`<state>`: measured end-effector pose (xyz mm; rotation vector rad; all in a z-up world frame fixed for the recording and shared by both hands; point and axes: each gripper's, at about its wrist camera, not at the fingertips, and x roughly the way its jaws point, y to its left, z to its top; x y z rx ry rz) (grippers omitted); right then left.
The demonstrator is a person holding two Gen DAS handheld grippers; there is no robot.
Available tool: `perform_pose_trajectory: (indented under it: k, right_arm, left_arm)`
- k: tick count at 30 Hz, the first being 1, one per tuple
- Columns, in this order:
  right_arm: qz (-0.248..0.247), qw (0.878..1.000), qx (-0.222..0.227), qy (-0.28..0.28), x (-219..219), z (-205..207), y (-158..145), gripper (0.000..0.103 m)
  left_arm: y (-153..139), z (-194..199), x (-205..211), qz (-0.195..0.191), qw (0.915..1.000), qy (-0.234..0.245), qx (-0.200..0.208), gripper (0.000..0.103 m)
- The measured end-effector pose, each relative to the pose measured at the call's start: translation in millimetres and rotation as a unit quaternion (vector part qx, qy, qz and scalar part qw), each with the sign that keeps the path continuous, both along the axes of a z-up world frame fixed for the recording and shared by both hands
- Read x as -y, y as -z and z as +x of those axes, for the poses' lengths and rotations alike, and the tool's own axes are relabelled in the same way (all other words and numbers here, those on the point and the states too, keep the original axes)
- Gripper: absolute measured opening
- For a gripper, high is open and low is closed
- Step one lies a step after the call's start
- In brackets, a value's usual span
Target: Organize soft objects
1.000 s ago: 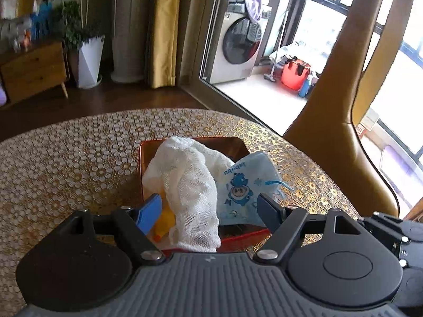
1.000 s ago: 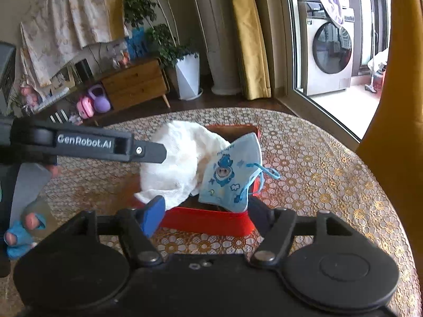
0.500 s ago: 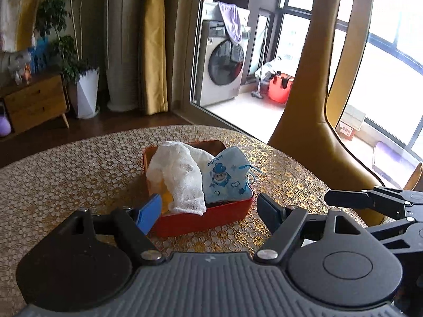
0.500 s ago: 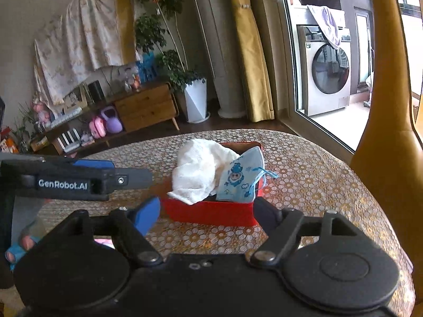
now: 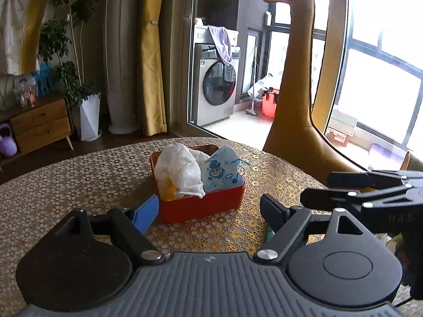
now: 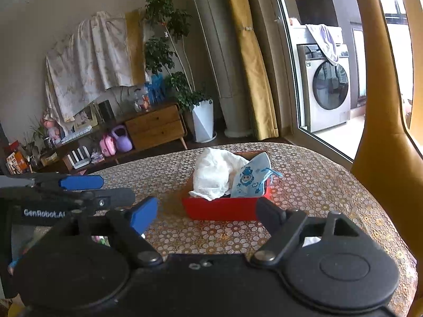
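Observation:
A red box (image 5: pixel 203 206) (image 6: pixel 224 208) stands on the round table. In it lie a crumpled white cloth (image 5: pixel 179 169) (image 6: pixel 214 171), a light blue child's mask with a cartoon print (image 5: pixel 220 170) (image 6: pixel 249 179) and something yellow (image 5: pixel 168 192) under the cloth. My left gripper (image 5: pixel 208 211) is open and empty, held back from the box on its near side. My right gripper (image 6: pixel 206 214) is open and empty, also short of the box. Each gripper shows at the edge of the other's view.
The table has a gold floral lace cover (image 5: pixel 79 174) (image 6: pixel 317 179). A tall tan giraffe-shaped figure (image 5: pixel 293 105) (image 6: pixel 380 132) stands beside the table on the right. A wooden cabinet (image 6: pixel 156 126), a potted plant (image 6: pixel 203 119) and a washing machine (image 5: pixel 214 84) stand farther off.
Both grippers have drawn back and up from the red box, which now looks smaller and farther away. The cloth and mask lie in the box as before.

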<state>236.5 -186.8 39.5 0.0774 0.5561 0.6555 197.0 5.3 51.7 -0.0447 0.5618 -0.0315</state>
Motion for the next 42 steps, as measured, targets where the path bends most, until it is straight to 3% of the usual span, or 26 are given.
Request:
perform_pose_trajectory:
  k: [5, 10, 14, 21, 42]
  right_arm:
    - [0.003, 1.000, 0.017, -0.007, -0.9, -15.1, 2.4, 0.089]
    - [0.004, 0.999, 0.033, -0.009, -4.2, -30.4, 3.2, 0.095]
    - [0.002, 0.999, 0.048, -0.010, -6.3, -37.3, 2.2, 0.099]
    - [0.005, 0.998, 0.063, -0.003, -7.0, -45.0, 2.5, 0.102]
    - [0.011, 0.998, 0.058, 0.016, -3.2, -50.0, 4.9, 0.102]
  left_arm:
    - [4.2, -17.5, 0.7, 0.012, 0.9999, -0.001, 0.010, 0.088]
    - [7.7, -30.1, -2.9, -0.009, 0.9998, -0.013, 0.013, 0.090]
    - [8.9, -40.4, -5.3, -0.022, 0.9992, -0.020, 0.028, 0.101]
    - [7.4, -54.6, 0.7, 0.000, 0.9980, -0.038, 0.051, 0.101]
    - [4.4, -67.3, -1.1, -0.014, 0.9972, -0.038, 0.062, 0.101]
